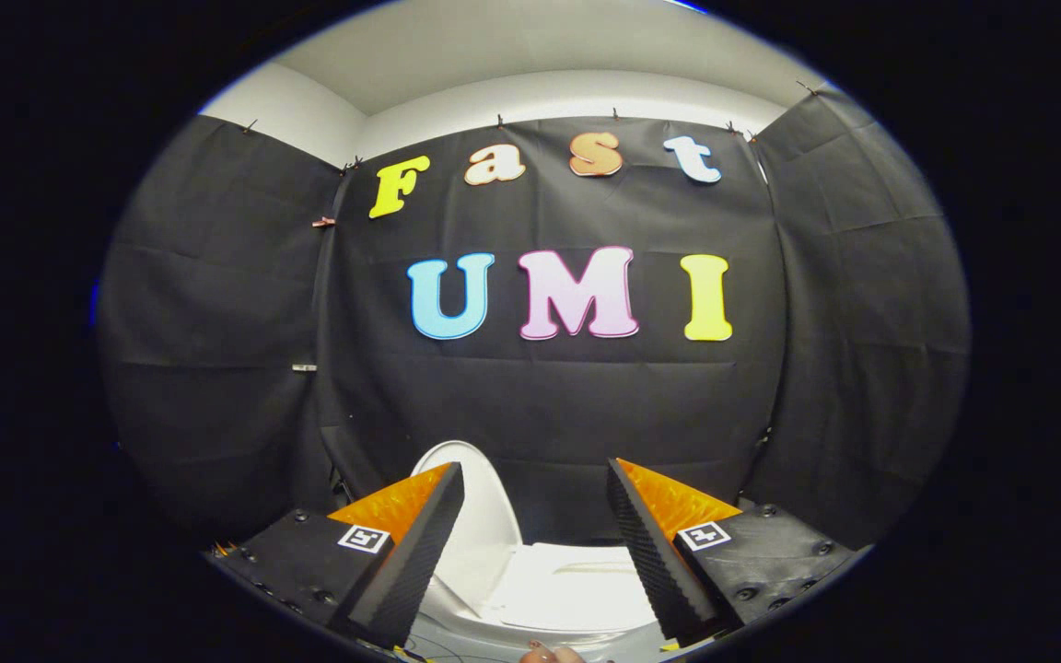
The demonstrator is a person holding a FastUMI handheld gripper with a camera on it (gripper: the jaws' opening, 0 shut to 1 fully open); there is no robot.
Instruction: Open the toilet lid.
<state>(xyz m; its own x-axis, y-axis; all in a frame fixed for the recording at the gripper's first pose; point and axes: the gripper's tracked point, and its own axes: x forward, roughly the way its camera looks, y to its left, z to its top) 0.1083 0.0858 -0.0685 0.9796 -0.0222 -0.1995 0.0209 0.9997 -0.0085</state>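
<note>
Much of the toilet [567, 589] sits low between the two fingers, its near edge cut off, so the bowl can't be made out. The toilet lid [480, 516] stands raised at the toilet's left side, partly hidden behind the left finger; how far it tilts is hard to judge. The gripper [535, 493] hovers above the toilet, fingers spread wide apart, holding nothing, touching nothing. A fingertip [549, 655] peeks in at the toilet's near edge.

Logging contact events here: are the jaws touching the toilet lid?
Apart. In the gripper view the gripper is open, its jaws spread wide with nothing between them; the raised toilet lid stands beyond them.
</note>
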